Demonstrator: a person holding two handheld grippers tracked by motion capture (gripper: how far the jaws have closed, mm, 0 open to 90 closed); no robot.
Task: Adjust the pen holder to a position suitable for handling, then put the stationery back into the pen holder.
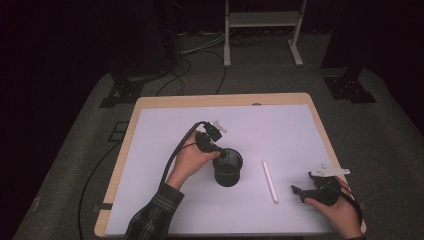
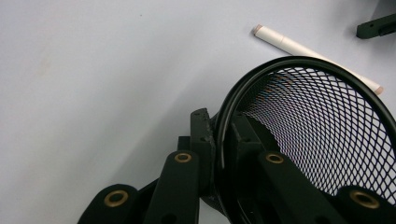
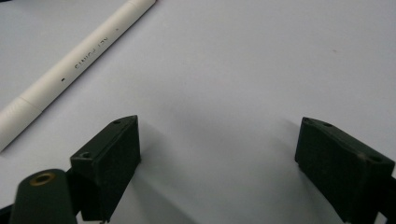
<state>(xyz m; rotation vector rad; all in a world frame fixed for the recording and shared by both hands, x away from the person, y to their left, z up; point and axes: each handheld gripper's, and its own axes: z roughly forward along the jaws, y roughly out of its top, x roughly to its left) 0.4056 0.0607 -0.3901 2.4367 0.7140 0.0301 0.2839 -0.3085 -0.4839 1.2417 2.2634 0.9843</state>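
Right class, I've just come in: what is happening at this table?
A person works with a tool in each hand. The left tool is shut on the rim of a black mesh cup standing on the white mat. The right tool rests open on the mat, holding nothing. A white pen lies between cup and right tool.

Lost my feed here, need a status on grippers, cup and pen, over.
Left gripper shut on mesh cup rim. Right gripper open, empty, low over the mat. White pen flat between cup and right gripper. Nothing in the way.
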